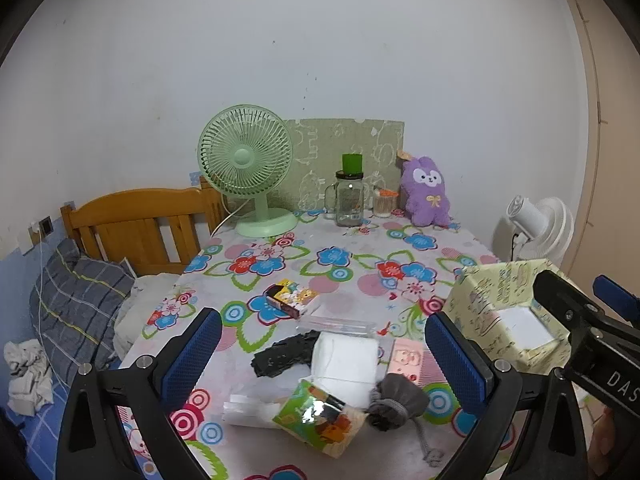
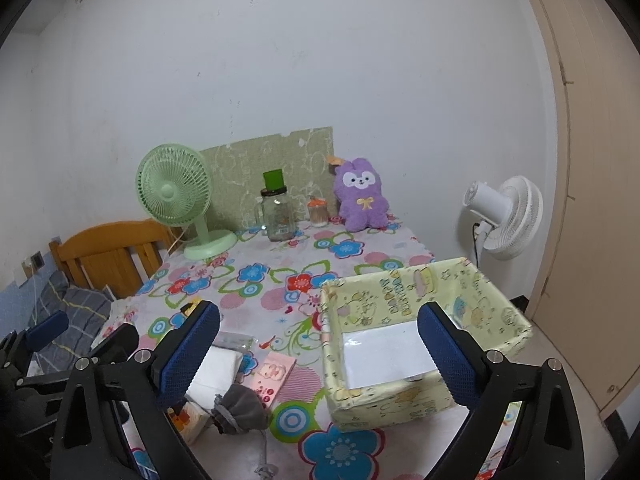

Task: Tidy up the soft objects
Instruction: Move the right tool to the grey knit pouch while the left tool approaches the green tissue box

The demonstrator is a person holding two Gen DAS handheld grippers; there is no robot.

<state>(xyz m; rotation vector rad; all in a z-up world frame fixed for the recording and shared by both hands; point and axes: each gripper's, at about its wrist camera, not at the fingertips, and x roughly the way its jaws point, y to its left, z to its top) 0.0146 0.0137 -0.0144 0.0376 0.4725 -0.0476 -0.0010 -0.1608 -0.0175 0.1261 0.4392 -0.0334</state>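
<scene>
A heap of soft things lies on the floral table near me: a grey drawstring pouch (image 1: 394,400) (image 2: 242,404), a white folded cloth (image 1: 346,364) (image 2: 214,372), a black textured piece (image 1: 284,354), a green tissue pack (image 1: 318,418), a pink pack (image 1: 406,360) (image 2: 276,374) and a colourful box (image 1: 294,296). A yellow printed open box (image 2: 420,344) (image 1: 500,312) stands at the right, holding only a white sheet. My left gripper (image 1: 324,356) is open above the heap. My right gripper (image 2: 320,352) is open over the box's near left corner.
At the table's far edge stand a green fan (image 1: 248,168), a glass jar with a green cup (image 1: 350,196), a small jar (image 1: 384,202) and a purple plush bunny (image 1: 428,190). A white fan (image 2: 504,216) stands right; a wooden bed (image 1: 136,228) lies left.
</scene>
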